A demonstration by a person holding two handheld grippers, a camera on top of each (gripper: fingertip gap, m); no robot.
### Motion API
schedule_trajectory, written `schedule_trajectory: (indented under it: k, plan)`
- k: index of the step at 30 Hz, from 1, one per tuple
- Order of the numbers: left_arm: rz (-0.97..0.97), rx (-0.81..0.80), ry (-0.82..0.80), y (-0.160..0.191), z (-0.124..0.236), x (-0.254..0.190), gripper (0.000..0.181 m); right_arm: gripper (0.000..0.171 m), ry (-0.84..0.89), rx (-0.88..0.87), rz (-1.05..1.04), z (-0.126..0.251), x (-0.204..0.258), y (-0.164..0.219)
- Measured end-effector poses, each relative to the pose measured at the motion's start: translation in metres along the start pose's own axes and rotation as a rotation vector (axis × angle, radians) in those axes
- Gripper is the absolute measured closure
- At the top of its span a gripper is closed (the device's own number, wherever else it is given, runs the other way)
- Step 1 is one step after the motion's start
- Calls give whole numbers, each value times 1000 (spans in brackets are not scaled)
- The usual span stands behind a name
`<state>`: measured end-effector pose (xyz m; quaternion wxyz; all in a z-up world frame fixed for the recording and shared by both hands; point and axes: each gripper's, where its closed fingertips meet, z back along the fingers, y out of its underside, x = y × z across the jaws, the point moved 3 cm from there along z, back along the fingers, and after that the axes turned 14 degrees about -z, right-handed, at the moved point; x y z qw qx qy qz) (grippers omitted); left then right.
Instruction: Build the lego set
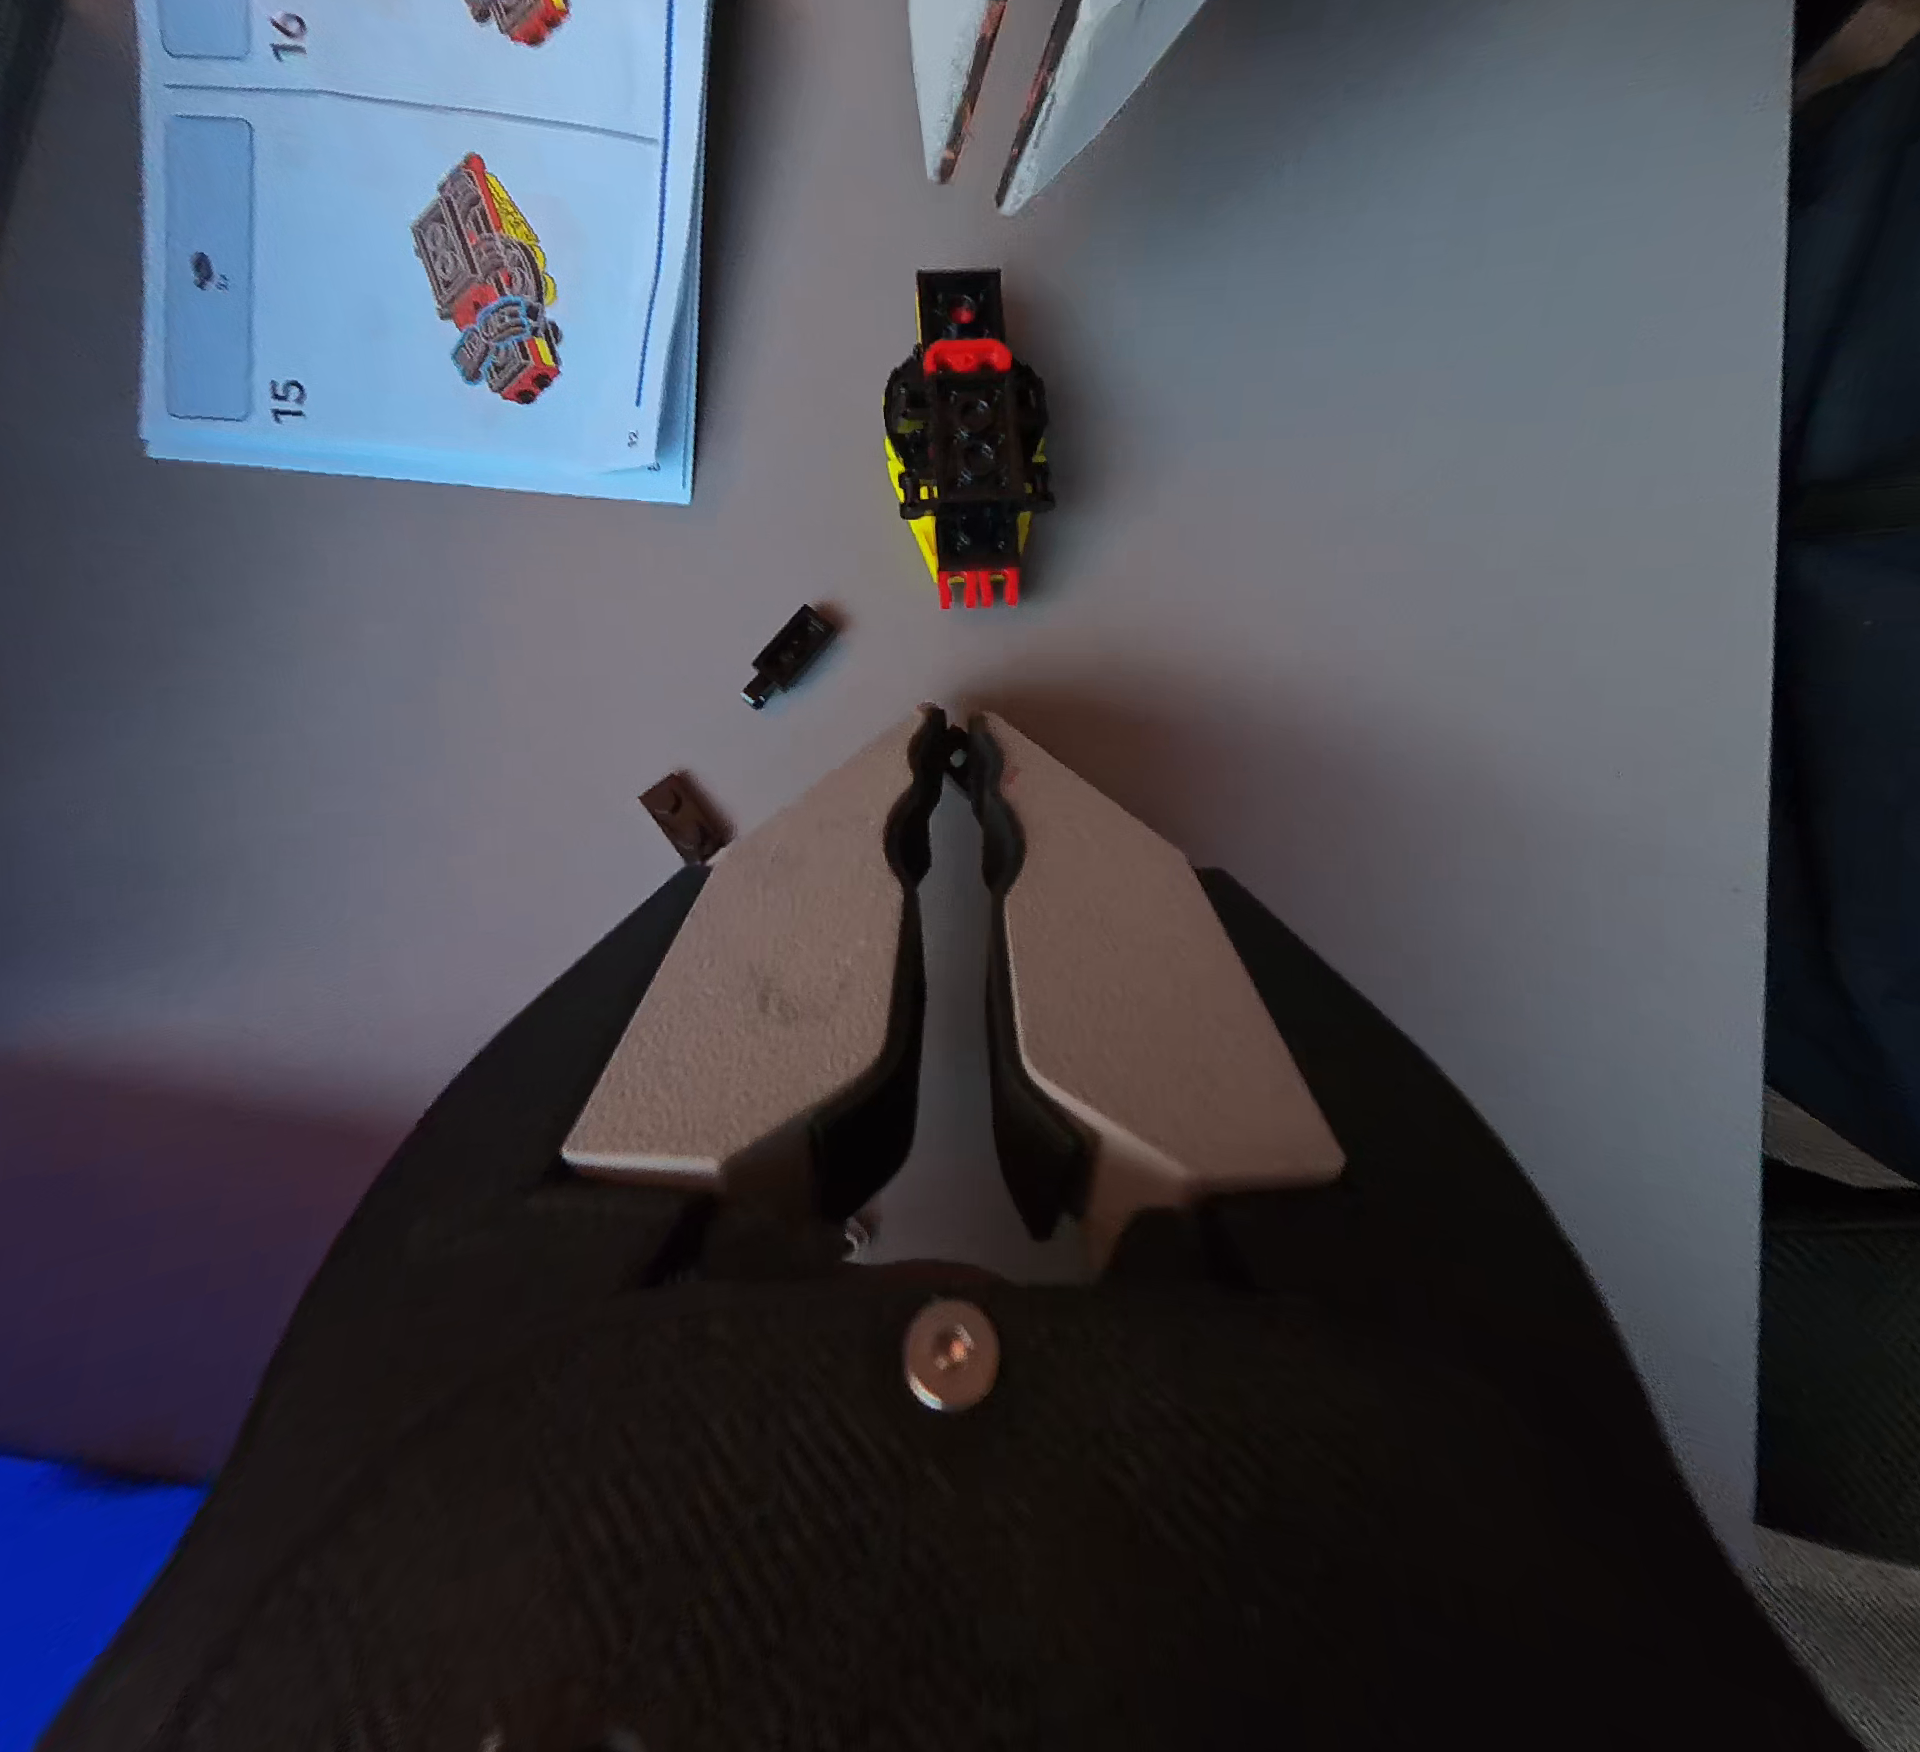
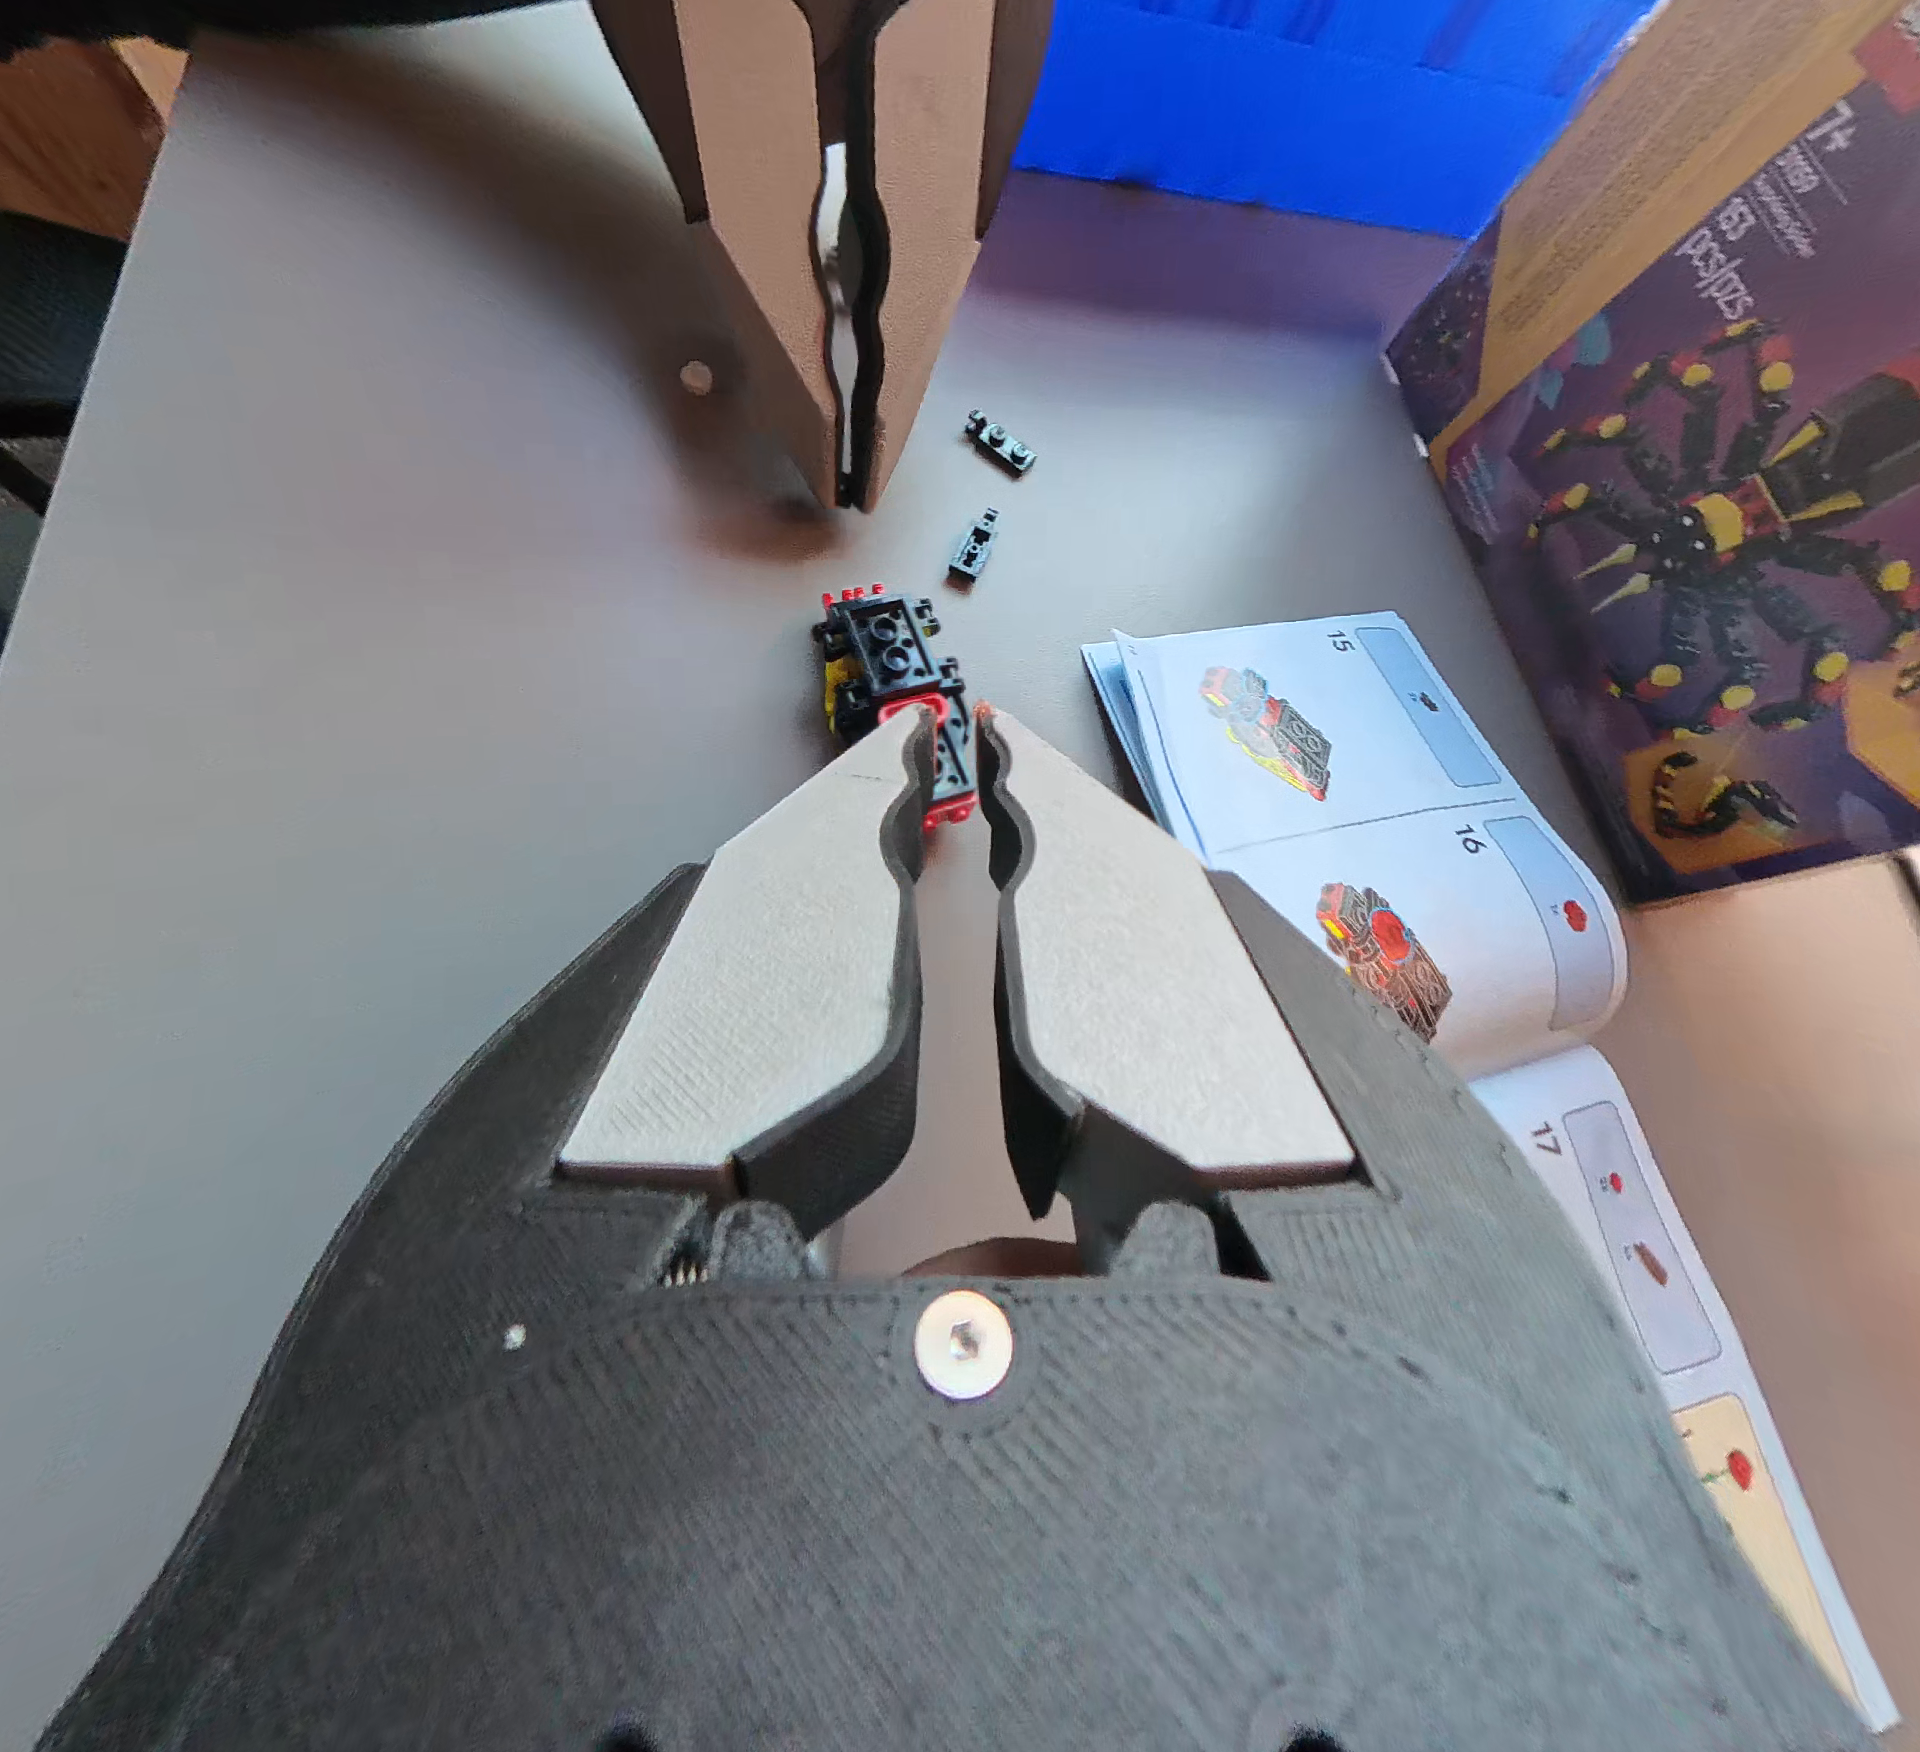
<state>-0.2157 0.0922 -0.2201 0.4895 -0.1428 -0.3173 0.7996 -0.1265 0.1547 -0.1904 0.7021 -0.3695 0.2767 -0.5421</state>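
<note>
Grey tabletop (image 1: 1351,559), two hand-held grippers facing each other across it.

Left gripper (image 1: 951,726): fingertips nearly together, only a thin slit between them, nothing seen held. Tips low, near the tabletop, just short of the model's red-pronged end. Same tool from the right wrist view (image 2: 854,497): pointing down, tips close to the surface, shadow beneath.

Right gripper (image 2: 951,715): fingertips a narrow gap apart, above the near end of the model; contact with it not readable from this angle. From the left wrist view (image 1: 977,185): pale fingers, tips slightly parted, hanging beyond the model's far end, apart from it.

Partly built lego model (image 1: 966,445): black, yellow and red, lying lengthwise between the two grippers, studs up, red prongs toward the left gripper. Also seen at (image 2: 894,684).

Loose parts: small black clip plate (image 1: 792,653) beside the left fingertips; dark brown plate (image 1: 681,814) partly tucked behind the left finger. Right wrist view shows two small black pieces, one (image 2: 975,549) near the model, another (image 2: 1001,443) farther off.

Instruction booklet (image 1: 416,185) open flat, well to one side of the model; also (image 2: 1382,829). Set box (image 2: 1714,455) with spider artwork standing beyond the booklet. Blue bin (image 2: 1299,40) at the table's far edge.
</note>
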Motion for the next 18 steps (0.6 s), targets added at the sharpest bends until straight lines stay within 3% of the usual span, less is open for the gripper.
schedule_trajectory:
  k: [7,11,18]
  plan:
    - [-4,-75,-69,-9,14,11,180,167,-22,-37,-82,5,-7,-4]
    - [39,-222,-57,-25,27,13,180,167,-27,-40,-98,5,-7,-5]
    - [88,-701,-93,-81,50,18,181,170,-106,-229,-118,15,12,-37]
